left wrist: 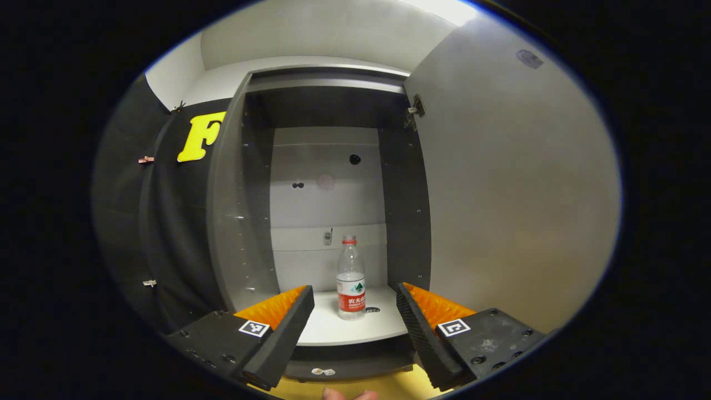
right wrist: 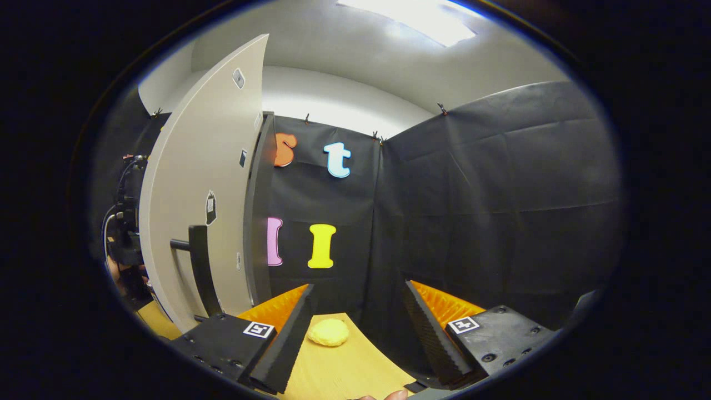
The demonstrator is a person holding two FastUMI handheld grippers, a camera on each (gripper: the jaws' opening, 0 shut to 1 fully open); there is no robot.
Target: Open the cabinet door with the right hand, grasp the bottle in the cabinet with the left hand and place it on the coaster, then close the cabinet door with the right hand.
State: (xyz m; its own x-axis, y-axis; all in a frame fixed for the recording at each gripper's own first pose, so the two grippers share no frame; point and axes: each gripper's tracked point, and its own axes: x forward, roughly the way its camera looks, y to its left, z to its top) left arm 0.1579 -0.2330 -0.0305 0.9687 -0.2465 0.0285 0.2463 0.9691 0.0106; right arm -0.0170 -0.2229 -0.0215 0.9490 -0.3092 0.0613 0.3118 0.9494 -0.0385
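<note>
A clear plastic water bottle with a red cap and red label (left wrist: 351,278) stands upright on the white cabinet shelf (left wrist: 333,328), framed between the spread left gripper (left wrist: 355,311). Light, smooth, easily dented, it is best gripped mid-body. The right gripper (right wrist: 358,314) is held apart too.

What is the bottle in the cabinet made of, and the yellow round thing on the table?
The bottle looks like clear thin plastic: you can see through it, and it has a red cap and a printed label. The yellow round thing, probably the coaster, looks soft and fuzzy, maybe felt or knit; its bumpy matte edge suggests that, but it's too small to be sure.
</note>
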